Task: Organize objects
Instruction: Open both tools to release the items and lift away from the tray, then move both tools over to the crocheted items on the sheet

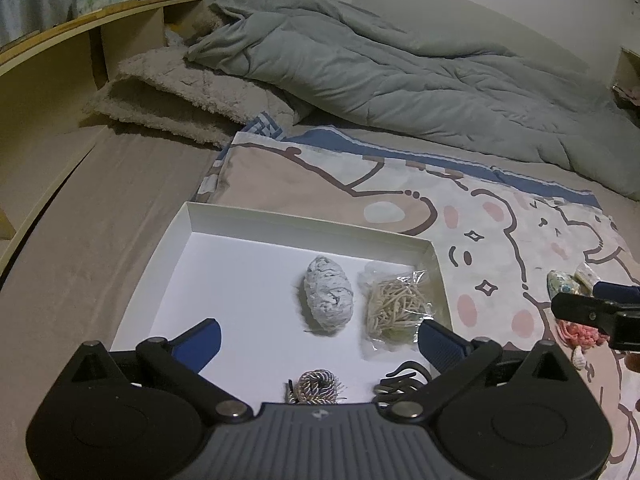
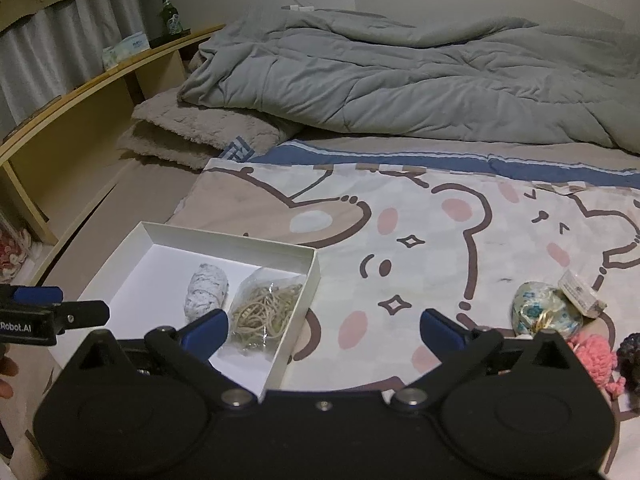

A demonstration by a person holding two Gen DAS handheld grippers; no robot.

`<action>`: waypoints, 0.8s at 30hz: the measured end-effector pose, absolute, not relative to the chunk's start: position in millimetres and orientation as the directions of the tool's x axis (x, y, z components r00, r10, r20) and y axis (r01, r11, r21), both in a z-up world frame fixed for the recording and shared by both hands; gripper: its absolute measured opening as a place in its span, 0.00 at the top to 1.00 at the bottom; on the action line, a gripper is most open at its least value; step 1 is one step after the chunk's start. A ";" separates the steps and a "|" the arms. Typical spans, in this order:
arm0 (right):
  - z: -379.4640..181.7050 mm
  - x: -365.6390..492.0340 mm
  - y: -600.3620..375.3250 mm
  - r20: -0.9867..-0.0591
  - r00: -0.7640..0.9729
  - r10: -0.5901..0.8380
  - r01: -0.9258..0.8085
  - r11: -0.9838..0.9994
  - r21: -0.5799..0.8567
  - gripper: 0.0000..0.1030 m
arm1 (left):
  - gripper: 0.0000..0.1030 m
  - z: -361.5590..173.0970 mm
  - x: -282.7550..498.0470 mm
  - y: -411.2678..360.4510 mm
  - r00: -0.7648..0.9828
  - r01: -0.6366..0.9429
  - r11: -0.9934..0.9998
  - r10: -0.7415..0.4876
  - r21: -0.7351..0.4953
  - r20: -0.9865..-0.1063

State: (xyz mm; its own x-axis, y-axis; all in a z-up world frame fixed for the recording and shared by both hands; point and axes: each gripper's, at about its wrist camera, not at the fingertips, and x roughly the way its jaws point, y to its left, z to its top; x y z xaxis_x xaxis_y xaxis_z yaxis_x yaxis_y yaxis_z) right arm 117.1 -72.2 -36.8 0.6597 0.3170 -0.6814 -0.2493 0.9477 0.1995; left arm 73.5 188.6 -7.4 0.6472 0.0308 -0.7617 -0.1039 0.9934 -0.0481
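Note:
A shallow white box [image 1: 224, 272] lies on the bed. It holds a white-grey yarn ball [image 1: 328, 294], a clear bag of beige cord [image 1: 396, 304], a braided tassel cord [image 1: 316, 386] and a dark coiled cord [image 1: 400, 384]. My left gripper [image 1: 320, 342] hovers open over the box's near half, nothing between its fingers. My right gripper [image 2: 324, 328] is open too and empty, over the box's right wall [image 2: 298, 316] and the cartoon sheet. Right of it lie a floral ball [image 2: 540, 308], a small packet [image 2: 580, 290], pink yarn [image 2: 596, 354] and a dark woolly item [image 2: 632, 352].
A rumpled grey duvet [image 1: 400, 76] and a folded fuzzy blanket [image 1: 172, 92] fill the far side of the bed. A wooden headboard shelf [image 2: 80, 120] with a tissue pack [image 2: 126, 50] and a green bottle [image 2: 170, 16] runs along the left.

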 end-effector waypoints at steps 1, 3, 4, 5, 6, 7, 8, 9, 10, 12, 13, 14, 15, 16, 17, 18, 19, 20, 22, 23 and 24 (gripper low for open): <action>-36.6 116.8 -74.4 -0.681 0.660 0.317 -0.247 0.948 0.203 0.00 | 0.00 -7.3 73.9 186.8 0.647 -0.102 0.994 0.031 -0.047 -0.761; -35.6 115.9 -79.5 -0.676 0.666 0.314 -0.242 0.949 0.202 0.00 | 0.00 -7.0 75.8 181.8 0.648 -0.098 0.994 0.029 -0.046 -0.761; -35.0 115.9 -81.9 -0.676 0.670 0.307 -0.236 0.951 0.198 0.00 | 0.00 -6.9 76.6 179.3 0.650 -0.096 0.994 0.027 -0.047 -0.760; -34.2 116.2 -85.0 -0.677 0.672 0.301 -0.231 0.953 0.194 0.00 | 0.00 -6.8 77.8 176.5 0.650 -0.093 0.995 0.024 -0.048 -0.759; -33.6 116.6 -88.6 -0.678 0.672 0.298 -0.227 0.954 0.194 0.00 | 0.00 -6.6 79.6 173.3 0.651 -0.088 0.995 0.019 -0.050 -0.759; -32.9 116.8 -92.3 -0.679 0.672 0.296 -0.225 0.955 0.194 0.00 | 0.00 -6.6 80.9 170.1 0.653 -0.083 0.995 0.016 -0.051 -0.757; -32.3 117.2 -96.2 -0.681 0.672 0.291 -0.221 0.956 0.191 0.00 | 0.00 -6.5 82.3 166.6 0.654 -0.078 0.996 0.013 -0.050 -0.757; -31.7 117.5 -100.6 -0.684 0.672 0.284 -0.218 0.959 0.183 0.00 | 0.00 -6.6 83.9 163.0 0.655 -0.072 0.996 0.010 -0.050 -0.756; -31.1 117.6 -105.3 -0.685 0.674 0.276 -0.216 0.961 0.175 0.00 | 0.00 -6.3 85.0 159.8 0.656 -0.069 0.996 0.007 -0.050 -0.755; -30.6 117.7 -114.4 -0.685 0.681 0.260 -0.206 0.965 0.161 0.00 | 0.00 -6.6 88.5 151.5 0.659 -0.058 0.997 -0.003 -0.055 -0.752; -30.4 117.6 -119.6 -0.684 0.684 0.253 -0.201 0.967 0.156 0.00 | 0.00 -6.8 90.2 147.4 0.662 -0.050 0.997 -0.010 -0.058 -0.749; -30.4 117.7 -125.0 -0.684 0.687 0.246 -0.195 0.969 0.153 0.00 | 0.00 -7.2 91.7 143.6 0.663 -0.043 0.997 -0.017 -0.061 -0.748; -30.6 117.9 -131.4 -0.683 0.690 0.240 -0.187 0.971 0.152 0.00 | 0.00 -7.5 93.8 138.3 0.662 -0.036 0.997 -0.022 -0.061 -0.750; -30.9 118.2 -137.6 -0.683 0.692 0.234 -0.179 0.972 0.151 0.00 | 0.00 -7.9 95.4 134.0 0.662 -0.030 0.998 -0.026 -0.062 -0.749; -31.1 117.9 -144.6 -0.685 0.692 0.229 -0.171 0.973 0.152 0.00 | 0.00 -8.4 97.5 128.8 0.663 -0.023 0.998 -0.031 -0.062 -0.748; -31.9 118.0 -151.7 -0.687 0.692 0.225 -0.163 0.974 0.154 0.00 | 0.00 -9.0 99.6 123.0 0.662 -0.015 0.998 -0.038 -0.064 -0.748; -32.6 118.0 -158.0 -0.689 0.691 0.218 -0.154 0.976 0.155 0.00 | 0.00 -9.5 101.9 117.2 0.662 -0.007 0.998 -0.046 -0.068 -0.748; -33.1 118.0 -164.6 -0.691 0.692 0.212 -0.145 0.977 0.154 0.00 | 0.00 -10.1 103.7 112.2 0.662 0.001 0.997 -0.054 -0.071 -0.747; -33.4 117.2 -178.6 -0.690 0.695 0.200 -0.128 0.980 0.155 0.00 | 0.00 -11.1 107.4 99.8 0.661 0.019 0.997 -0.070 -0.077 -0.747; -33.3 116.7 -184.8 -0.689 0.698 0.195 -0.119 0.981 0.156 0.00 | 0.00 -11.6 109.5 93.4 0.661 0.029 0.997 -0.078 -0.078 -0.746; -33.0 116.4 -191.7 -0.687 0.703 0.187 -0.105 0.982 0.159 0.00 | 0.00 -12.3 111.4 86.6 0.661 0.040 0.996 -0.086 -0.079 -0.745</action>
